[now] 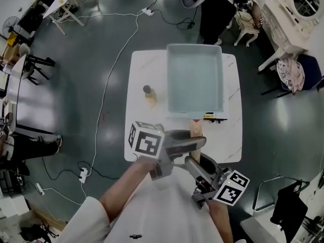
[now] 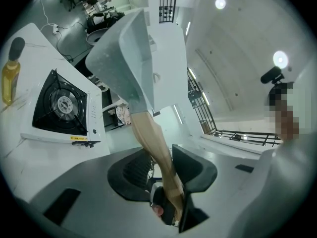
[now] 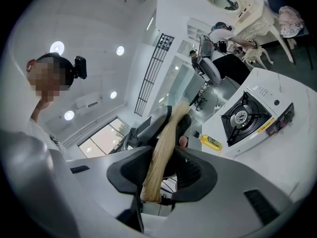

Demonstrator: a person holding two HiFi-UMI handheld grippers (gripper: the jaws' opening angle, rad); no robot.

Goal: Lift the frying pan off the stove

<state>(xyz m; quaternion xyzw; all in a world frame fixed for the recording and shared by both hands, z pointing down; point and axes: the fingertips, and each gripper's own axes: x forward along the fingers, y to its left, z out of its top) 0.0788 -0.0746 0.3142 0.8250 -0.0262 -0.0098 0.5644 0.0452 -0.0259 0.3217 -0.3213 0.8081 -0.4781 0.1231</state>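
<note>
Place: lab hall | Evidence — floor cables (image 1: 108, 82), white table (image 1: 147, 67), dressing table (image 1: 288, 19)

White marble-look table (image 1: 143, 65) on dark floor (image 1: 76, 100). Yellow oil bottle (image 1: 150, 95) w/ dark cap stands upright, table's left part. White cable (image 1: 107, 85) runs across floor to power strip (image 1: 83, 175). Pinkish cloth (image 1: 289, 71), maybe clothing, top right.

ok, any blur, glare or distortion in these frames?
Head view: soft throughout, pan looks hazy. Left gripper view: heavy fisheye, black corners, ceiling lamp blooms. Right gripper view: same fisheye, stove clear.
</note>
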